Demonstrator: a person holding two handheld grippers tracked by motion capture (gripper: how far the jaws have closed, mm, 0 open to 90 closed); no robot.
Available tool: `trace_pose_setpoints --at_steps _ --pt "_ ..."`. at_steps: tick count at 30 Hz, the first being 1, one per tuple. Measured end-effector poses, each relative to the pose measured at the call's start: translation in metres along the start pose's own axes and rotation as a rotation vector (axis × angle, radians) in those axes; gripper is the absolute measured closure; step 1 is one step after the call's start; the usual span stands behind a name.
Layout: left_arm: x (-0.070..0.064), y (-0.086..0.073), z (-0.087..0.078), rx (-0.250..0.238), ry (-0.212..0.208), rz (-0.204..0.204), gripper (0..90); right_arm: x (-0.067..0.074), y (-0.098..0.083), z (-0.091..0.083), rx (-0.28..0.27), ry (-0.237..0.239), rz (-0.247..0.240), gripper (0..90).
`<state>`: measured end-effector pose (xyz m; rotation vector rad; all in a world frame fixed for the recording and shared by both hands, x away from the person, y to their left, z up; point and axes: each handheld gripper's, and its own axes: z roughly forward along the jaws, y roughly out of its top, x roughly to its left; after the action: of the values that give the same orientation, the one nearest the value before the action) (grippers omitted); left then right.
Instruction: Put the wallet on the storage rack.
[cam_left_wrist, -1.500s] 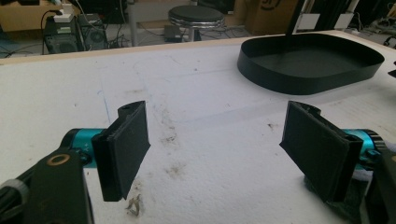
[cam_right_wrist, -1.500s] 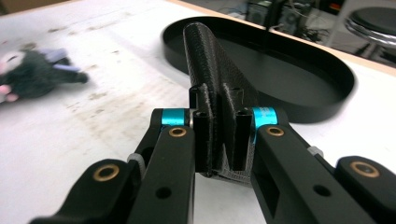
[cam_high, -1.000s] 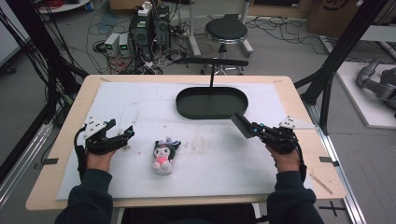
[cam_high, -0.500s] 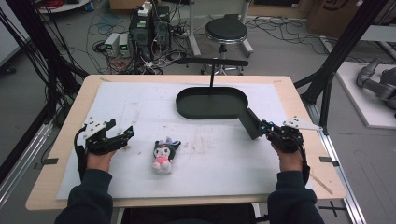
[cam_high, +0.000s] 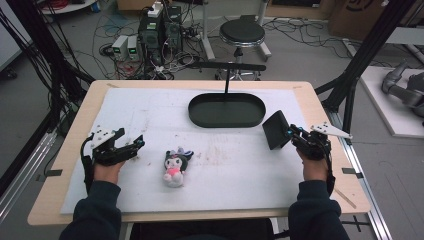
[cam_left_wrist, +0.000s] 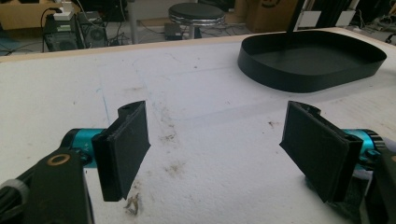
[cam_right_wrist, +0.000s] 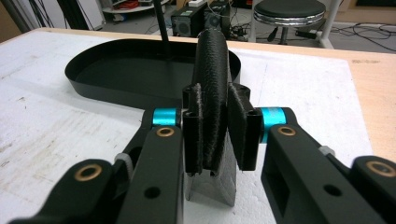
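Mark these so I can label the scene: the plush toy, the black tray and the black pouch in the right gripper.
plush toy (cam_high: 174, 167): high view, pink body.
black tray (cam_high: 200, 113): high view, left rim.
black pouch (cam_high: 275, 130): high view, flat face.

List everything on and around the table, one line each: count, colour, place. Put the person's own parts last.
Table: one, light wood, centre of the high view.
Mat: one, white and stained, covering most of the table.
Tray: one, black oval, far middle of the mat.
Plush toy: one, black, white and pink, lying near the mat's middle front.
Flat pad: one, black, held off the mat, right of the tray.
Stool: one, black seat, on the floor beyond the table.
Left gripper: one, black, jaws apart, over the mat's left side.
Right gripper: one, black, shut on the flat pad.
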<state>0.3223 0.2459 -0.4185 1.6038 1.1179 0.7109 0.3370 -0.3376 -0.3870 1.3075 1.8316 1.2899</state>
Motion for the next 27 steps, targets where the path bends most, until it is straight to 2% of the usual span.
trace_pose_setpoints --at_steps 2,3,4,5,14,18,19,20,22,24,26,27 --pt "0.000 0.000 0.000 -0.001 0.000 -0.003 22.8 -0.001 0.000 0.002 0.000 -0.006 0.009 67.5" --pt "0.000 0.000 0.000 -0.003 0.000 -0.004 22.8 -0.001 0.000 0.002 0.000 -0.006 0.009 67.5" --pt "0.000 0.000 0.000 -0.001 0.000 -0.002 22.9 -0.002 0.000 0.005 0.023 -0.014 0.026 63.7" --pt "0.000 0.000 0.000 -0.002 0.002 -0.001 22.9 -0.002 0.000 0.006 0.033 -0.015 0.021 62.2" --pt "0.001 0.000 0.000 -0.003 0.005 -0.006 22.9 -0.001 -0.001 0.010 0.044 -0.010 0.009 58.7" --pt "0.001 0.000 -0.001 -0.002 0.005 -0.006 22.9 0.000 -0.001 0.011 0.045 -0.009 -0.001 54.2" --pt "0.001 0.000 0.000 -0.003 0.005 -0.006 22.9 0.001 -0.001 0.012 0.037 -0.007 -0.010 44.5" --pt "0.001 0.000 0.000 -0.003 0.005 -0.006 22.9 0.001 -0.001 0.012 0.037 -0.007 -0.010 44.5" --pt "0.001 0.000 0.000 -0.002 0.004 -0.005 22.9 0.002 -0.001 0.014 0.024 0.002 -0.023 33.9" --pt "0.001 0.000 0.000 -0.002 0.002 -0.005 22.9 0.006 -0.003 0.022 0.034 -0.018 -0.053 21.2" --pt "0.001 0.000 0.000 -0.002 0.003 -0.005 22.9 0.007 -0.004 0.027 0.045 -0.025 -0.071 21.2" --pt "0.001 0.000 0.000 -0.003 0.003 -0.006 22.9 0.009 -0.004 0.035 0.059 -0.040 -0.089 21.2"
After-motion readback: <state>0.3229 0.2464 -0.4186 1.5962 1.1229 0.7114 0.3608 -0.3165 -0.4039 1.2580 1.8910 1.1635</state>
